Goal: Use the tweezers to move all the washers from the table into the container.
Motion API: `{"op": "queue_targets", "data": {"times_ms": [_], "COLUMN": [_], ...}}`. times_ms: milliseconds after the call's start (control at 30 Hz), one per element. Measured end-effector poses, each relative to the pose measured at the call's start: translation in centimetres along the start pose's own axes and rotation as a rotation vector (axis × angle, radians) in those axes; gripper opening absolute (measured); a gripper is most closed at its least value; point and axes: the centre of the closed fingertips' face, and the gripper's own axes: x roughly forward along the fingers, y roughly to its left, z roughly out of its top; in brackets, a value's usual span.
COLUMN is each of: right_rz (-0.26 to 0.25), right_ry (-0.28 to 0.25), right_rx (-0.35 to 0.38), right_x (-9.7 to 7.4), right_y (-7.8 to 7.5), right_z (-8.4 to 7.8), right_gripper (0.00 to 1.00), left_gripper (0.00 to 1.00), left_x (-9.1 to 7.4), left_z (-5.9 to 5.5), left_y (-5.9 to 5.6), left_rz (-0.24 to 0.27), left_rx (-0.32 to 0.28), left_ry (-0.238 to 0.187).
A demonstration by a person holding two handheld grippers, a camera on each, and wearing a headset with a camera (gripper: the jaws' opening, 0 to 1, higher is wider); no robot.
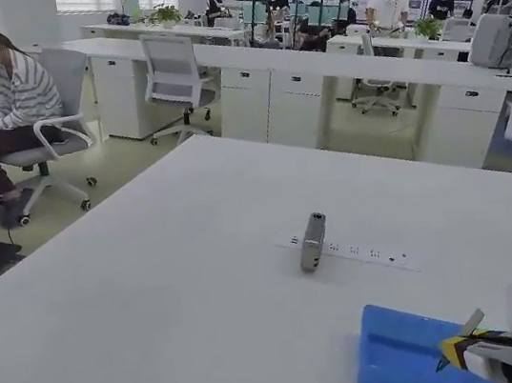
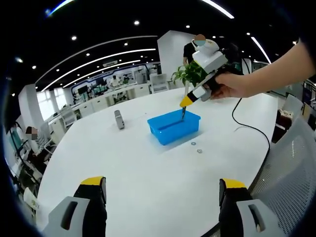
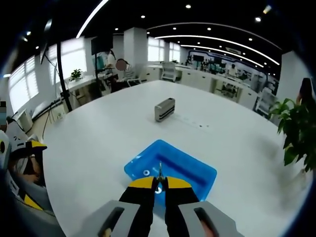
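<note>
My right gripper (image 3: 159, 183) is shut on thin metal tweezers (image 3: 159, 171), whose tips point down over the blue container (image 3: 187, 165). One washer (image 3: 146, 173) lies inside the container. In the left gripper view, a hand holds the right gripper (image 2: 186, 101) above the container (image 2: 174, 127), the tweezers (image 2: 182, 112) hang over its far side, and two washers (image 2: 196, 147) lie on the table just in front of it. My left gripper (image 2: 163, 190) stands wide open and bare, well short of the container. The head view catches the container (image 1: 402, 362) and the right gripper (image 1: 458, 346) at bottom right.
A small grey box (image 1: 312, 241) stands by a flush power strip (image 1: 357, 252) mid-table. A potted plant (image 3: 294, 131) and a black cable (image 2: 252, 129) are near the table's edge. Chairs and desks with people lie beyond.
</note>
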Motion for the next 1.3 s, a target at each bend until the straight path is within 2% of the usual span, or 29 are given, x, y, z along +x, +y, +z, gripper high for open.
{"op": "queue_targets", "data": {"times_ms": [200,400,600,933,1300], "right_rz": [0.009,0.025,0.034,0.047,0.051], "right_ry": [-0.02,-0.026,0.009,0.083,0.13], "right_rx": [-0.016,0.009,0.024,0.033,0.041], "right_x": [-1.1,-1.5,-1.1,0.4,1.7], "right_y": [0.7,1.5,2.1,2.7,3.0], "right_z": [0.0,-0.8,-2.8,-5.8,-7.3], "right_gripper": [0.03,0.03,0.03,0.03,0.03], "left_gripper": [0.98,0.98,0.98,0.98,0.97], "left_x": [-0.2,-0.2,-0.3,-0.2,-0.1], "left_z": [0.3,0.3,0.7,0.5,0.4], "left_y": [0.4,0.4,0.3,0.3,0.2], "left_rz": [0.021,0.026,0.019,0.013,0.007], "left_rx": [0.003,0.002,-0.003,-0.006,-0.012], "left_ry": [-0.017,-0.021,-0.038,-0.028,-0.024]}}
